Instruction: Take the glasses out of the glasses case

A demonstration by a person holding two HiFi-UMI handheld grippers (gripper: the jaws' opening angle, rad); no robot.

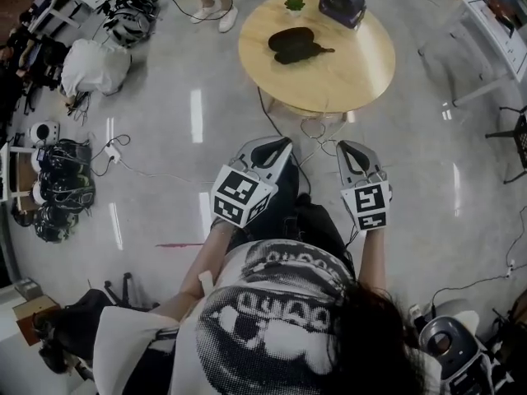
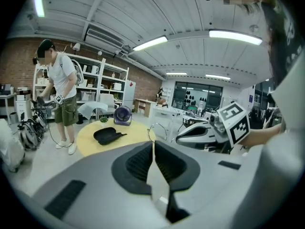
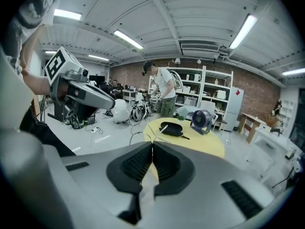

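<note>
A closed black glasses case (image 1: 296,44) lies on the round wooden table (image 1: 354,68), ahead of both grippers and well out of their reach. In the left gripper view the glasses case (image 2: 108,135) shows at the left; in the right gripper view the glasses case (image 3: 172,129) is straight ahead. My left gripper (image 1: 278,145) and right gripper (image 1: 352,151) are held side by side over the floor, short of the table. The left gripper (image 2: 153,144) has its jaws pressed together with nothing in them. The right gripper (image 3: 152,147) is also shut and holds nothing.
A purple desk fan (image 1: 342,2) and a small potted plant (image 1: 294,5) stand at the table's far edge. Another person (image 2: 59,94) stands beyond the table. Cables (image 1: 317,130) trail on the floor by the table. Bags and gear (image 1: 95,64) line the left; a white desk (image 1: 494,23) stands at the right.
</note>
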